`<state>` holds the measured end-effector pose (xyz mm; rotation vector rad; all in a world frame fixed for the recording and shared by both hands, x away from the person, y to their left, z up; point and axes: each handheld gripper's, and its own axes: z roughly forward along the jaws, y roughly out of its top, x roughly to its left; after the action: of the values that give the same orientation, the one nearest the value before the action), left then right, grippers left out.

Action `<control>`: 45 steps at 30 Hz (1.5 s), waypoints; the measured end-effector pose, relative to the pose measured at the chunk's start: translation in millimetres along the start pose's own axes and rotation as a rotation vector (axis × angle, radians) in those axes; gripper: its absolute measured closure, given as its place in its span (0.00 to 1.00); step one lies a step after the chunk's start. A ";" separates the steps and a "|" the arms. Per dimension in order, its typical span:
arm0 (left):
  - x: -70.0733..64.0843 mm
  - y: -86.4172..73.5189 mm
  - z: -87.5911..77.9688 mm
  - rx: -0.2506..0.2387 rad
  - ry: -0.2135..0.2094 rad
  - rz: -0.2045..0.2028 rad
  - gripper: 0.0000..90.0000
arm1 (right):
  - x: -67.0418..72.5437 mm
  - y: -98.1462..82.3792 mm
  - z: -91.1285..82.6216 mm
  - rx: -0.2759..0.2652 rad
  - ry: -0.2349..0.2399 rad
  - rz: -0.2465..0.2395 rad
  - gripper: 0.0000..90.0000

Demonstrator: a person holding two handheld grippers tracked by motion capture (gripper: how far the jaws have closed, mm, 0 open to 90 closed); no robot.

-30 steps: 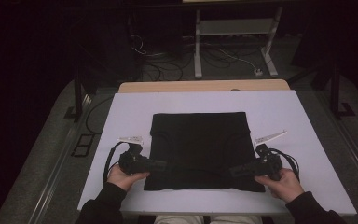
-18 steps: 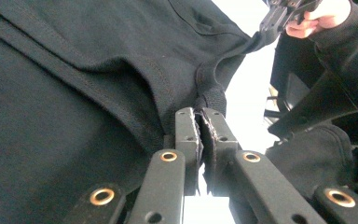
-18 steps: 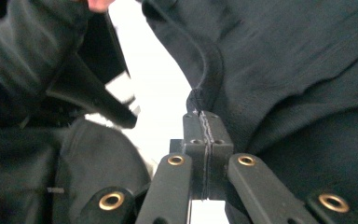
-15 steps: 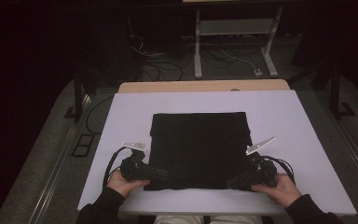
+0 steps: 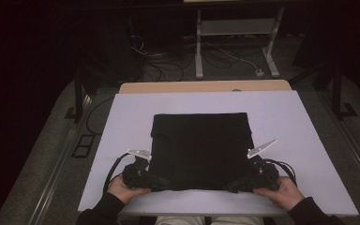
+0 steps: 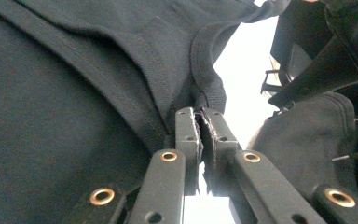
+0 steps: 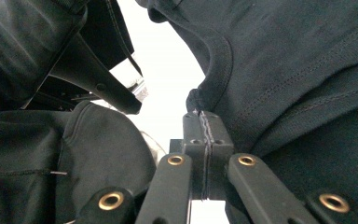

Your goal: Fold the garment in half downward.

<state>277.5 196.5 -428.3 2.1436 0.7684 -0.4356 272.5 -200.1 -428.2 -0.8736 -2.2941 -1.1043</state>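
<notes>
From above, a folded black cloth (image 5: 201, 150) lies flat in the middle of the white bench (image 5: 309, 122). The left tool (image 5: 161, 182) is at its near left corner and the right tool (image 5: 232, 186) at its near right corner. Up close, the left tool (image 6: 200, 122) pinches a thick hem of the cloth (image 6: 74, 93). The right tool (image 7: 201, 122) is clamped on a cloth (image 7: 298, 70) edge too.

Black garment (image 5: 200, 151), folded to a rough square, lies flat on white worktop (image 5: 309, 131). Matte knit fabric w/ ribbed hems & stitched seams. Near-left corner (image 6: 209, 93) is pinched between left gripper's (image 5: 155, 182) jaws, hem bunched just above the tips. Near-right corner (image 7: 196, 100) sits clamped in right gripper's (image 5: 236, 184) jaws, fabric spreading up & away to the far side.
</notes>
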 end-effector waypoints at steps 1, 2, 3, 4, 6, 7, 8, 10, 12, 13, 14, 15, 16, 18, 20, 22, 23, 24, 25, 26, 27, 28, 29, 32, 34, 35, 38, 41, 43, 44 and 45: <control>-0.4 -0.4 0.2 0.009 0.002 0.003 0.94 | 0.0 -0.2 0.3 0.004 0.001 -0.005 0.98; -0.4 -0.9 0.2 0.020 0.002 0.009 0.94 | 0.5 -0.4 0.7 0.008 0.004 -0.003 0.98; -1.2 -1.3 0.8 0.017 0.002 0.003 0.94 | 1.0 -0.6 1.1 0.011 0.004 -0.005 0.98; -1.2 -1.6 0.4 0.027 0.000 0.011 0.94 | 1.6 -0.8 1.6 0.016 0.004 -0.006 0.98; -2.1 -2.4 0.8 0.034 0.006 0.018 0.94 | 2.3 -1.1 2.5 0.024 0.006 -0.009 0.98; -2.3 -2.8 1.3 0.037 0.009 0.020 0.94 | 2.2 -1.3 2.9 0.026 0.005 -0.009 0.98; -2.7 -3.2 1.6 0.042 0.011 0.024 0.94 | 2.2 -1.5 3.0 0.031 0.005 -0.006 0.98; -2.9 -3.6 1.8 0.050 0.015 0.031 0.94 | 1.9 -1.8 3.6 0.030 0.003 -0.009 0.98; -2.8 -3.8 2.1 0.054 0.019 0.037 0.94 | 2.0 -2.0 3.9 0.034 0.001 -0.008 0.98; -2.9 -3.7 2.3 0.055 0.023 0.036 0.93 | 1.9 -2.0 4.0 0.035 -0.001 -0.007 0.98; -3.2 -3.7 2.5 0.057 0.026 0.039 0.92 | 1.5 -2.1 4.2 0.037 -0.001 -0.006 0.98; -3.6 -3.5 2.3 0.053 0.032 0.045 0.91 | 1.3 -2.1 4.4 0.042 -0.003 -0.004 0.98; -4.1 -3.3 1.7 0.047 0.036 0.051 0.91 | 1.1 -2.1 5.0 0.045 -0.003 -0.003 0.97; -5.3 -2.7 0.3 0.037 0.035 0.057 0.89 | 0.9 -2.2 5.5 0.049 -0.003 0.002 0.97; -6.8 -2.9 0.2 0.033 0.031 0.065 0.85 | 0.9 -2.0 5.0 0.045 0.000 0.008 0.95; -9.1 -3.2 0.8 0.036 0.044 0.078 0.78 | 1.6 -1.8 4.1 0.031 0.009 0.013 0.94; -10.1 -3.0 0.9 0.040 0.051 0.082 0.76 | 2.4 -1.6 3.8 0.028 0.006 0.011 0.92; -11.0 -2.8 1.0 0.036 0.057 0.081 0.73 | 3.0 -1.4 3.7 0.023 0.002 0.006 0.91; -11.6 -2.6 0.4 0.036 0.061 0.084 0.72 | 3.7 -1.0 3.7 0.019 0.004 0.002 0.89; -12.3 -2.5 -0.1 0.029 0.065 0.085 0.71 | 4.4 -0.7 3.5 0.016 0.004 -0.001 0.87; -13.0 -2.5 -1.0 0.021 0.067 0.085 0.69 | 5.4 -0.2 3.3 0.012 0.002 0.000 0.83; -13.5 -2.5 -1.7 0.015 0.069 0.087 0.66 | 5.8 0.2 2.8 0.005 0.000 -0.004 0.78; -14.4 -2.5 -2.6 0.012 0.075 0.093 0.64 | 6.5 0.7 2.2 -0.004 -0.001 -0.006 0.74; -17.7 -3.3 -3.8 -0.012 0.120 0.130 0.52 | 10.3 3.8 -1.1 -0.034 -0.015 -0.014 0.59; -19.1 -3.7 -4.4 -0.018 0.140 0.144 0.45 | 13.7 6.0 -3.7 -0.064 -0.015 -0.032 0.55; -19.1 -3.7 -4.6 -0.020 0.144 0.145 0.42 | 14.9 7.1 -4.6 -0.073 -0.021 -0.039 0.52; -19.9 -3.6 -6.1 -0.032 0.157 0.148 0.36 | 19.3 9.4 -6.0 -0.091 -0.050 -0.037 0.42; -20.5 -2.6 -8.7 -0.059 0.157 0.138 0.31 | 22.2 12.4 -8.8 -0.116 -0.077 -0.048 0.32; -21.3 -2.4 -11.4 -0.079 0.157 0.134 0.28 | 24.0 14.5 -11.9 -0.143 -0.084 -0.049 0.25; -21.9 -2.3 -12.8 -0.092 0.150 0.126 0.26 | 25.1 15.6 -13.5 -0.153 -0.088 -0.048 0.21; -21.6 -2.0 -14.5 -0.099 0.149 0.129 0.25 | 25.8 16.7 -15.1 -0.161 -0.100 -0.054 0.18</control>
<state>260.6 200.7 -408.8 2.1350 0.7132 -0.1685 268.0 -195.3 -394.6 -0.9524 -2.3468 -1.3107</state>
